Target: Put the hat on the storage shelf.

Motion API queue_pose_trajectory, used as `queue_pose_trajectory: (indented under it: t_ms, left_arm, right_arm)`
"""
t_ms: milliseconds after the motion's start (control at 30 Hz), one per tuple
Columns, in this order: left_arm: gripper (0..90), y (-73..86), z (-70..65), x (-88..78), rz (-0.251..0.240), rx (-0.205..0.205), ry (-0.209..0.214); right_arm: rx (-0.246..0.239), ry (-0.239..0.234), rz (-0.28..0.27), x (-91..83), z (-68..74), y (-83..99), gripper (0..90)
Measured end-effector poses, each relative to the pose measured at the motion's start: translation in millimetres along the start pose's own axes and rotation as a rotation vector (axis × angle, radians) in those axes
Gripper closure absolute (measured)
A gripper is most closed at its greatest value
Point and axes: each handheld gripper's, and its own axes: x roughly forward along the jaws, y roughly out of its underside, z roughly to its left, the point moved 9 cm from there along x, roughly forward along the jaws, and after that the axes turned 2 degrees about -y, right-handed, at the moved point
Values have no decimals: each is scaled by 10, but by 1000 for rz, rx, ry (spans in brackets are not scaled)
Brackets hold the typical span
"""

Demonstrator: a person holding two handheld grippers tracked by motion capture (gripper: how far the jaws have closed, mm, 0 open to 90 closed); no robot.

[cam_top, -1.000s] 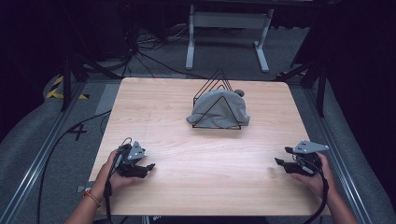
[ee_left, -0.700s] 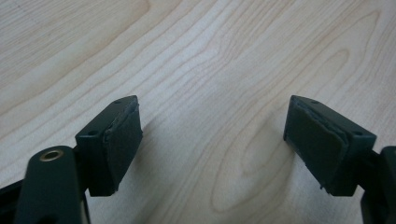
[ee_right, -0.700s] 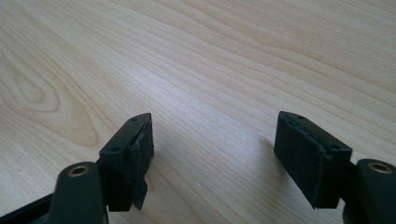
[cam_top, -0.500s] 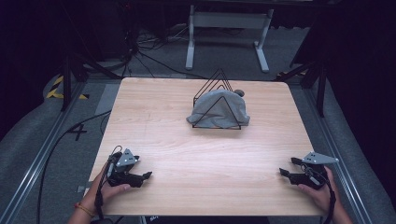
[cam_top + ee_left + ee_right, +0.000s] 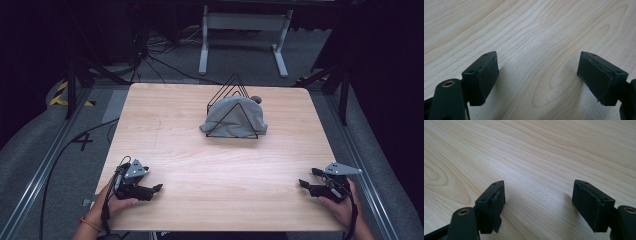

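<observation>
1. Left gripper point(image 5: 156, 188) rests low on the near left part of the surface point(image 5: 165, 130), held in a hand point(image 5: 116, 202). Its jaws have just been opening and stand apart with only bare wood between the pads point(image 5: 487, 75); it is released and holds nothing.
2. Ahead of it and off to its right, well apart, sits a grey cloth point(image 5: 235, 117) draped over a black wire rack point(image 5: 231, 86) near the far middle of the surface.
3. Looks: the cloth is plain grey, matte and rumpled, hanging in soft folds. The rack's thin triangular loops rise above it, and one loop crosses its front.
4. Handling, as a judgement: the cloth looks light, soft and limp, not fragile or slippery. It will sag and may snag on the wires. The rack seems stiff and light, so it could shift or tip if the cloth is tugged.
5. Best hold: pinch a loose fold along the lower front hem, clear of the wire.
6. Right gripper point(image 5: 306, 178) lies at the near right, in the other hand point(image 5: 340, 205), with the cloth ahead and to its left. Its jaws have just been opening and gape wide, with nothing between them.
</observation>
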Motion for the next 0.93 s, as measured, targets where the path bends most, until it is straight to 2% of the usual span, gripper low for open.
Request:
queue_pose_trajectory:
  t_ms: [933]
  left_arm:
    - [177, 1, -1, 0, 2, 2, 4]
  right_arm:
    - [7, 3, 3, -7, -10, 4, 273]
